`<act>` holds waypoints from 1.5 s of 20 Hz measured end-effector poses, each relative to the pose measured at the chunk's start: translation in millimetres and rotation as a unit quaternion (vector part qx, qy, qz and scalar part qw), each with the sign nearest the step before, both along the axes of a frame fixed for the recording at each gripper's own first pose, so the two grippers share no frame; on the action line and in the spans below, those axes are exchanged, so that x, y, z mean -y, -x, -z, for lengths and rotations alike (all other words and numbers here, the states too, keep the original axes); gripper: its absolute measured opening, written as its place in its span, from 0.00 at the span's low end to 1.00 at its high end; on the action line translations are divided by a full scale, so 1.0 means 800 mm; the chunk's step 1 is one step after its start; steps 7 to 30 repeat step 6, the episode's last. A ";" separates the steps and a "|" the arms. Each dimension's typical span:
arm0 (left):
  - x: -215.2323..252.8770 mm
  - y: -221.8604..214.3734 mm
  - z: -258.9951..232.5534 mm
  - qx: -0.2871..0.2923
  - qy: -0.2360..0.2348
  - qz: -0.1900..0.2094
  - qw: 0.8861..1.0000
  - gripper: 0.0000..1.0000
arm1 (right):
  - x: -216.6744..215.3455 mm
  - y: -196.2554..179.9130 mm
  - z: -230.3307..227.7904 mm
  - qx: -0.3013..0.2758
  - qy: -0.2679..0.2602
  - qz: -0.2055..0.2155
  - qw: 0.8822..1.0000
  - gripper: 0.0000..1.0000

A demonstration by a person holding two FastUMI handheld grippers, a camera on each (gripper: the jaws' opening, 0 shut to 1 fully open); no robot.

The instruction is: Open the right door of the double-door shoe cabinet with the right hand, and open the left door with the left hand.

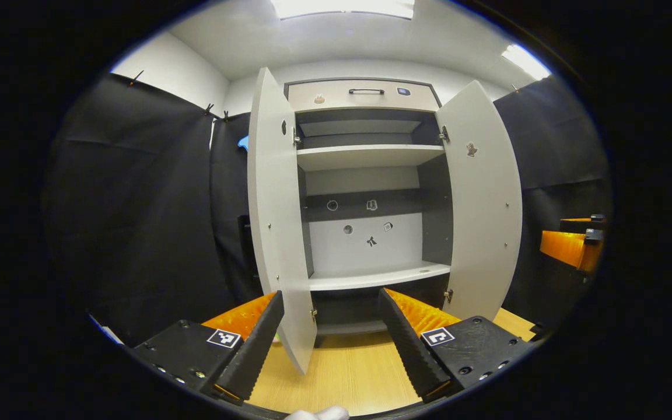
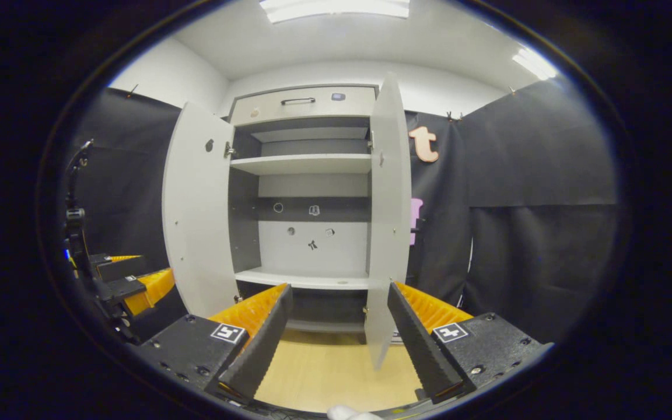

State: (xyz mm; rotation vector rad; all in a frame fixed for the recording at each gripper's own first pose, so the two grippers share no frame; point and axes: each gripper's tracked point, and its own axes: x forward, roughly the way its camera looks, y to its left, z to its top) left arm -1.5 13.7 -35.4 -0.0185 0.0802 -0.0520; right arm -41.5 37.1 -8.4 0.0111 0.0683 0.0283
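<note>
Both doors of the pale grey double-door shoe cabinet (image 1: 365,192) are swung out, so the task looks essentially done.

Left flat grey door panel (image 1: 277,233) stands edge-on just ahead of the left hand-held gripper (image 1: 331,341). Its free edge sits in the gap between the fingers, nearer the left one, and I can't tell if it touches. Jaws are spread wide, gripping nothing.

Right flat grey door panel (image 2: 388,221) likewise hangs edge-on in front of the right hand-held gripper (image 2: 339,335), its lower corner between the spread fingers, close to the right one. Also wide, holding nothing.

My read is that each gripper sits at its own door's edge because it pulled or pushed there, then let go.

Inside the cabinet: white shelves (image 1: 371,156), bare, dark back panels. The cabinet stands on the light wood floor (image 1: 347,373). The drawer with dark bar handle (image 1: 365,93) at the cabinet top is shut.
</note>
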 end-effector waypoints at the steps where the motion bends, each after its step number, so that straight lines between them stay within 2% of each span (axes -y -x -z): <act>1: 0.000 0.003 -0.001 0.000 0.001 -0.002 1.000 0.96 | 0.002 0.000 0.001 -0.001 0.000 0.000 1.000 1.00; 30: -0.003 0.008 0.000 0.000 0.002 -0.011 1.000 0.96 | -0.001 -0.007 0.010 -0.009 -0.003 -0.005 1.000 1.00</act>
